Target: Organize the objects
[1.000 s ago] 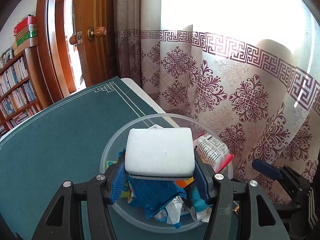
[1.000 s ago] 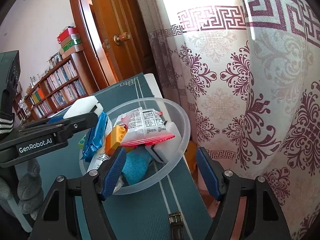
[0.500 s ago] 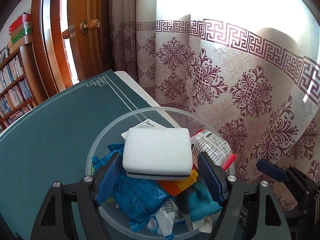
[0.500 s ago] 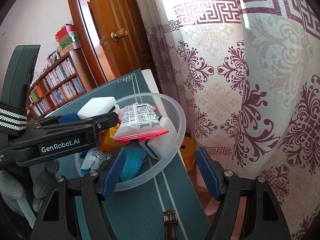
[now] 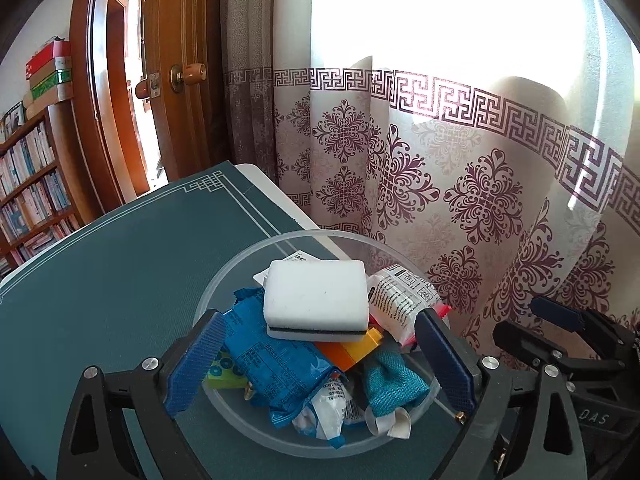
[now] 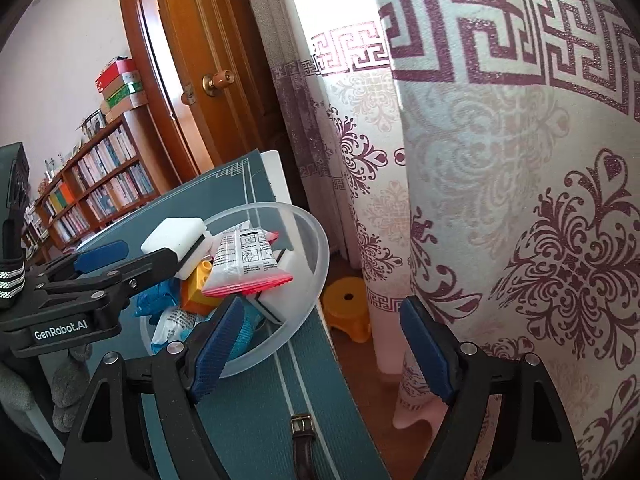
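Observation:
A clear plastic bowl (image 5: 256, 254) stands on the green table mat near the table's right edge, heaped with items. On top lies a white sponge (image 5: 316, 298) with a dark layer, over a blue snack packet (image 5: 272, 364), an orange toy brick (image 5: 356, 350), a teal cloth (image 5: 390, 376) and a white sachet with a red edge (image 5: 400, 300). My left gripper (image 5: 320, 364) is open and empty, just behind the bowl. My right gripper (image 6: 320, 350) is open and empty beside the bowl (image 6: 316, 252), at the table edge. The sponge (image 6: 172, 236) and sachet (image 6: 244, 264) also show there.
A patterned curtain (image 5: 460, 184) hangs close behind the table's right edge. A wooden door (image 5: 180, 80) and bookshelves (image 5: 28, 196) stand at the back left. A yellow stool (image 6: 348, 312) is on the floor by the curtain. A watch strap (image 6: 302, 440) lies on the mat.
My left gripper opened and let go of the white sponge, which now rests on the heap in the bowl. The gripper drew back. The right gripper stayed open.

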{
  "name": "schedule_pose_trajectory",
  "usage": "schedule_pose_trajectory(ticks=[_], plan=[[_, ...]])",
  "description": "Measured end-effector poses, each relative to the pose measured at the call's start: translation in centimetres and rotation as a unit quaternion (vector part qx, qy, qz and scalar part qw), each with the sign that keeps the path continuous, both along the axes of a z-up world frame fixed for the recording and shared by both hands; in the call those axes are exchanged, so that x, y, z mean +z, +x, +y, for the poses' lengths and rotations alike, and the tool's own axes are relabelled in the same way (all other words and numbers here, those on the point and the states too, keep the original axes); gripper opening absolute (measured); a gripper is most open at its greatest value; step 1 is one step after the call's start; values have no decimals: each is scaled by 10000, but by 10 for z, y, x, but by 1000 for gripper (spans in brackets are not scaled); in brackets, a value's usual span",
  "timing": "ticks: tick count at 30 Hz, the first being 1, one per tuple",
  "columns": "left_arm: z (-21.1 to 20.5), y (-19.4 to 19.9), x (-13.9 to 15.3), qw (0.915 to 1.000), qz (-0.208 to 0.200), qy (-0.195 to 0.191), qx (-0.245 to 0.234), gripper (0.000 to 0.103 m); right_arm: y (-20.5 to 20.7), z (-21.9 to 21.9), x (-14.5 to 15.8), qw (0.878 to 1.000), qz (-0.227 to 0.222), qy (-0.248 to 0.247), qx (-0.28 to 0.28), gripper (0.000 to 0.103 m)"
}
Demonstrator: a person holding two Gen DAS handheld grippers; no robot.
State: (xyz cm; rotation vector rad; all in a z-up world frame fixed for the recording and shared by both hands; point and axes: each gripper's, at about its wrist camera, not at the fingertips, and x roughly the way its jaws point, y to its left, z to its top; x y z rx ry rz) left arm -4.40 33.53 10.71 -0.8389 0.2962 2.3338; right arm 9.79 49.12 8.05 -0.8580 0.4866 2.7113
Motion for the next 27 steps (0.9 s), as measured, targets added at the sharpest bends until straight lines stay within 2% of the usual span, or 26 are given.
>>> schedule_pose_trajectory(ticks=[11,15,21,27], plan=[[-27,20,4,9993,224,-16,312,102,11,1,10,10000,4,41,-61,83],[-38,28,5,9979,423,-120,478,102,12,-7,9,9999,-32,140,6,91],[-53,36,3,9953,535,-213,784,102,12,-34,9,9983,-108,533,200,98],[-71,40,-1,9911,558,-247,1186,102,12,-73,3,9920,-281,1058,630,99]])
